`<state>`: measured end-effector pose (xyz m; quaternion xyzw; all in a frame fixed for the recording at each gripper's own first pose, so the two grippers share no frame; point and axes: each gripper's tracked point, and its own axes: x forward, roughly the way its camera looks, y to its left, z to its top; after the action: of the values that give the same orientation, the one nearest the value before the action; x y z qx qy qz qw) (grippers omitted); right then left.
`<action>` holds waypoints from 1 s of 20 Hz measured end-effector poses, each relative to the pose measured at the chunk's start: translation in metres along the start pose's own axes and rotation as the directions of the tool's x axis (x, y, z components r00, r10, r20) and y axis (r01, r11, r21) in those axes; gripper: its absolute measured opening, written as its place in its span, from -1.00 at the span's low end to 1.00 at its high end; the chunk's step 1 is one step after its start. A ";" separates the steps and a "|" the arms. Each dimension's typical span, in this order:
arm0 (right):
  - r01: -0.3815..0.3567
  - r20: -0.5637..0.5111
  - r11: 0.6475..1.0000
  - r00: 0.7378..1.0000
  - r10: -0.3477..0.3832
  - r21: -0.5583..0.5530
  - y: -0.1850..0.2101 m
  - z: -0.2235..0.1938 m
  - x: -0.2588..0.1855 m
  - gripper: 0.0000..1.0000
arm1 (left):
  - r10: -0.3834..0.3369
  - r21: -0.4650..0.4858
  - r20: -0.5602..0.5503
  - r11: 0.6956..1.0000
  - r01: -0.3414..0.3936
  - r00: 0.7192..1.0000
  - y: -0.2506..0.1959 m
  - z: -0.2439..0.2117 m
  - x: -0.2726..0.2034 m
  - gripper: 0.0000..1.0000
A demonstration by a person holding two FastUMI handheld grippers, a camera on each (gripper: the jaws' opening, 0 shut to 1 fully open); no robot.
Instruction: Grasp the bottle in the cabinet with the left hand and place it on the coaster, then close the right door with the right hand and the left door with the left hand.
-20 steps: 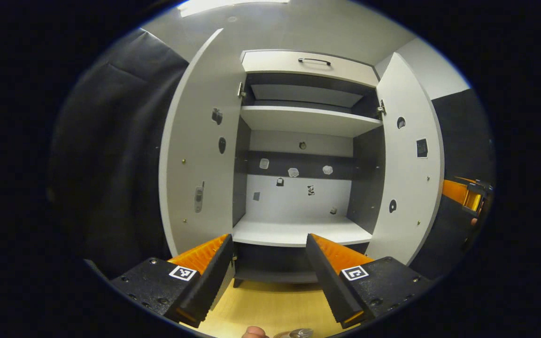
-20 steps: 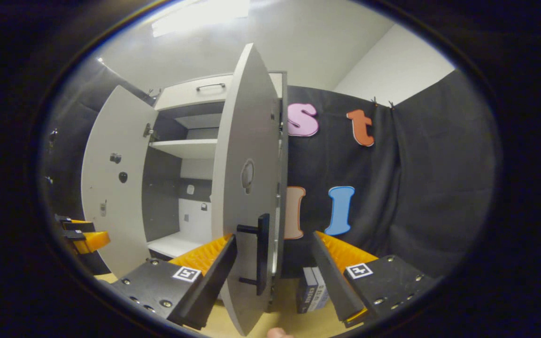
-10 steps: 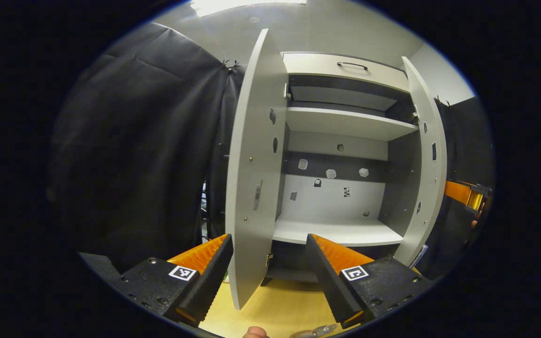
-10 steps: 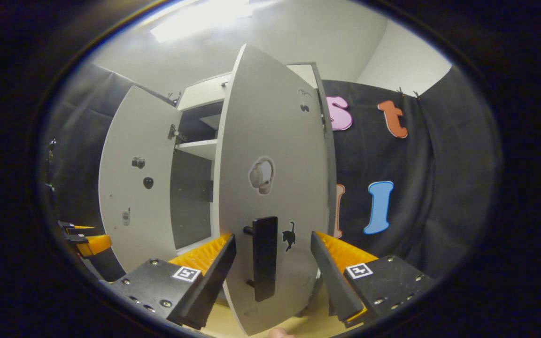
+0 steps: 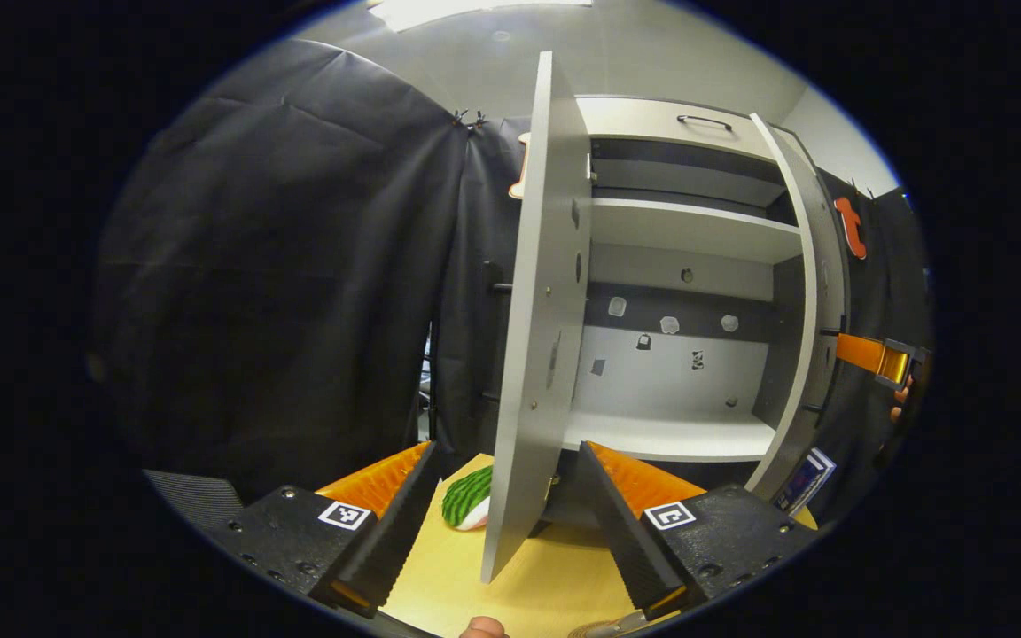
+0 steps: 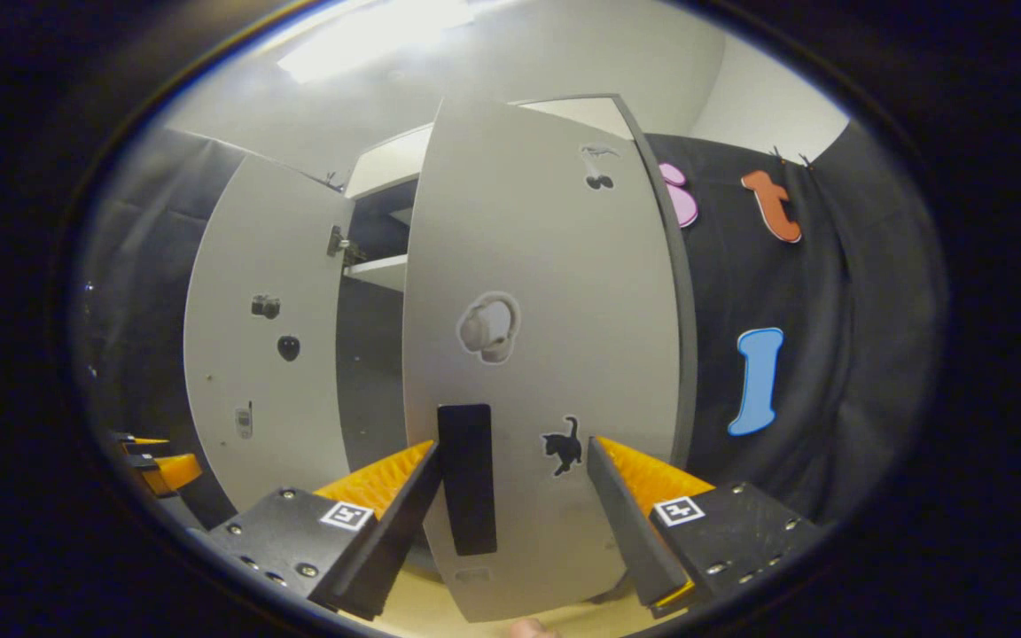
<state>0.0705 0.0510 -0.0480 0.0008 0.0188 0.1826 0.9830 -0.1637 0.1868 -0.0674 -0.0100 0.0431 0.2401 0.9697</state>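
In the left gripper view the cabinet's shelves stand bare. Its left door is seen edge-on, rising between the fingers of my left gripper, which is open and holds nothing. A shiny sliver shows at the bottom edge, too little to name. The right door turns its outer face to the right gripper view. Its black handle stands just inside the left finger of my open right gripper. Whether the gripper touches the door I cannot tell. The right gripper also shows beyond the right door.
A watermelon-patterned object lies on the yellow tabletop left of the left door. A small dark box leans by the cabinet's right foot. A drawer with a handle tops the cabinet. The left gripper shows by the left door.
The right door has swung toward shut, from edge-on to showing its outer face, and the right gripper has followed it. The left gripper has moved left, so the left door now appears edge-on.
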 end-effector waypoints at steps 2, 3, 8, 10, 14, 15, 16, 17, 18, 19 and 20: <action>-0.007 0.008 1.000 1.000 0.007 -0.006 0.001 0.000 0.007 0.94 | 0.015 -0.009 -0.005 1.000 -0.015 1.000 0.010 -0.002 -0.001 0.87; -0.012 0.009 1.000 1.000 0.012 -0.011 0.002 -0.001 0.009 0.94 | 0.023 -0.013 -0.008 1.000 -0.023 1.000 0.013 -0.002 -0.001 0.87; -0.008 0.015 1.000 1.000 0.008 -0.023 0.007 -0.002 0.026 0.94 | 0.060 -0.016 -0.016 0.998 -0.060 0.998 0.031 -0.004 0.001 0.93; 0.002 0.018 0.999 1.000 -0.001 -0.032 0.009 -0.002 0.034 0.98 | 0.068 -0.013 -0.019 0.998 -0.068 0.998 0.036 -0.004 0.002 0.94; 0.012 0.010 1.000 1.000 -0.011 -0.008 0.011 -0.006 0.047 0.98 | 0.084 -0.008 -0.009 0.996 -0.084 0.996 0.048 -0.001 0.007 0.94; 0.017 0.006 1.000 1.000 -0.017 0.000 0.012 -0.008 0.050 0.98 | 0.089 -0.007 -0.004 0.996 -0.089 0.996 0.051 0.000 0.009 0.94; 0.023 0.005 1.000 1.000 -0.023 0.004 0.013 -0.008 0.054 0.98 | 0.094 -0.006 -0.001 0.996 -0.094 0.996 0.055 0.002 0.011 1.00; 0.031 0.006 1.000 1.000 -0.031 0.002 0.014 -0.008 0.057 0.98 | 0.099 -0.005 0.003 0.995 -0.099 0.995 0.060 0.004 0.014 0.94; 0.040 0.009 0.999 0.999 -0.040 -0.004 0.014 -0.008 0.060 0.98 | 0.101 -0.006 0.008 0.995 -0.101 0.995 0.064 0.005 0.017 0.93; 0.050 0.011 0.999 0.999 -0.050 -0.009 0.016 -0.009 0.063 0.98 | 0.103 -0.007 0.014 0.995 -0.103 0.995 0.068 0.008 0.020 0.94; 0.059 0.012 0.998 0.998 -0.059 -0.013 0.015 -0.010 0.066 0.98 | 0.102 -0.009 0.020 0.995 -0.102 0.995 0.071 0.011 0.023 0.94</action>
<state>0.1265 0.0889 -0.0607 -0.0054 0.0120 0.1538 0.9880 -0.1752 0.2606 -0.0588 -0.0092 0.0325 0.2895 0.9566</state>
